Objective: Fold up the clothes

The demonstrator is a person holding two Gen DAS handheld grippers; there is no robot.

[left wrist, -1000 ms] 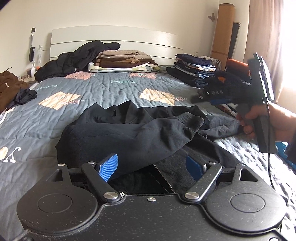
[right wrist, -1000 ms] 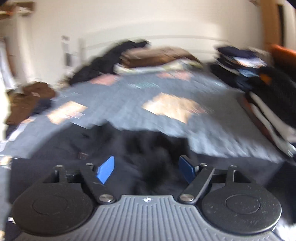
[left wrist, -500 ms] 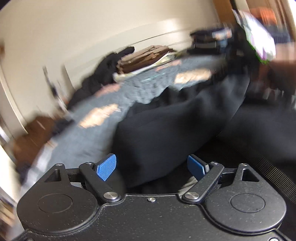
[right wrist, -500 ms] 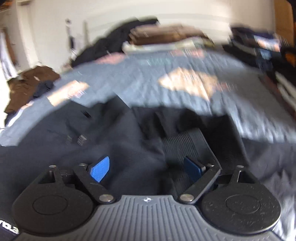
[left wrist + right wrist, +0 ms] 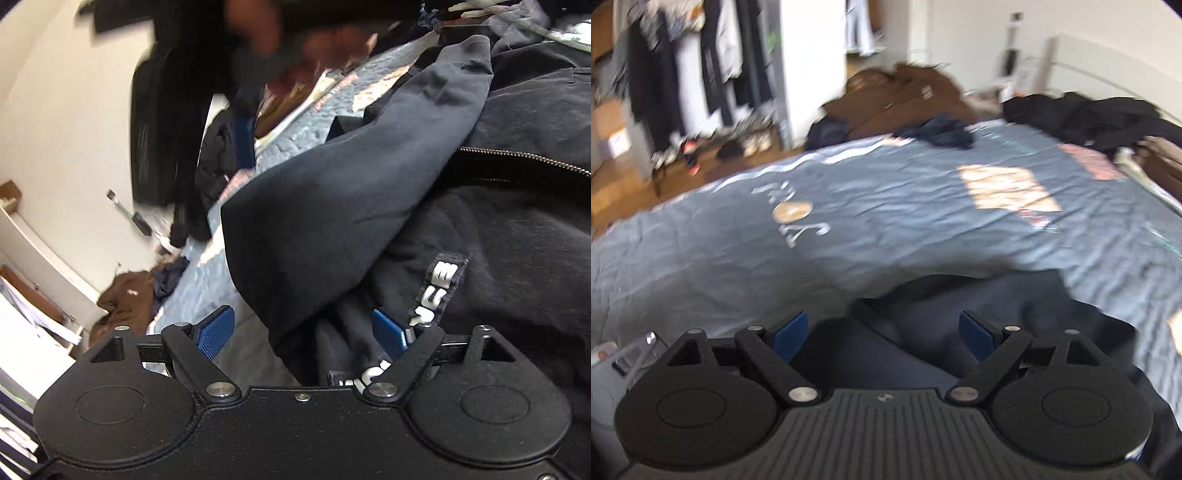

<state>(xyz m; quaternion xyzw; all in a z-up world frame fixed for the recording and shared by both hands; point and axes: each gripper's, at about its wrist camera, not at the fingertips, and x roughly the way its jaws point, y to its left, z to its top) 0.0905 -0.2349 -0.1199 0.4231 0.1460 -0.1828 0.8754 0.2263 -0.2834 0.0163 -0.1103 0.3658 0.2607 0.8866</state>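
both grippers, left (image 5: 304, 332) rolled and closing slightly, right (image 5: 884, 334), gape (nothing pinched) over the black jacket (image 5: 369, 192).

A bed (image 5: 886, 236) under a grey-blue quilted cover fills the room ahead. Beyond it stands a white headboard (image 5: 1108, 74) against a pale wall (image 5: 960, 44). To the left lies a wooden floor (image 5: 624, 184) before a rail of hanging clothes (image 5: 694, 62).

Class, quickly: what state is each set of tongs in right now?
Left tongs: open, black zip-up fabric jacket between the pads, ungripped.
Right tongs: open, holding nothing.
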